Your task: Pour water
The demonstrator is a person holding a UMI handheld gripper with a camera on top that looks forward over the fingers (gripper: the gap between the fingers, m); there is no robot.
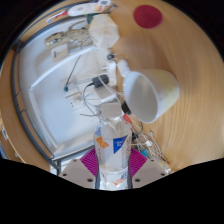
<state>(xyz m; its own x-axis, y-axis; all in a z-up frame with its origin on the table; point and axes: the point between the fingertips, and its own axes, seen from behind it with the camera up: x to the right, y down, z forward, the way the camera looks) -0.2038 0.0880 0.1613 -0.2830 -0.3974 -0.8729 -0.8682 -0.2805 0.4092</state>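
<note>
Beneath everything spreads a pale wooden surface (195,95), its grain curving past the fingers and off to the right. On its left part lies a large white board or tray (50,95), strewn with thin cables (80,85) and small electronic parts that are too small to make out. Beyond the fingers and a little to the right stands a white cup (152,92), tilted so its wide mouth faces the camera, resting near the board's right edge. Farther away on the wood sits a flat dark red disc (148,15), well apart from the cup. Nearest of all is a clear plastic water bottle (112,150) with a blue label, upright between the two fingers, its cap pointing toward the cup. The tool (113,163) is closed around the bottle: its purple pads (92,160) press on the bottle from both sides with no gap visible, so the fingers stand only as far apart as the bottle is wide.
</note>
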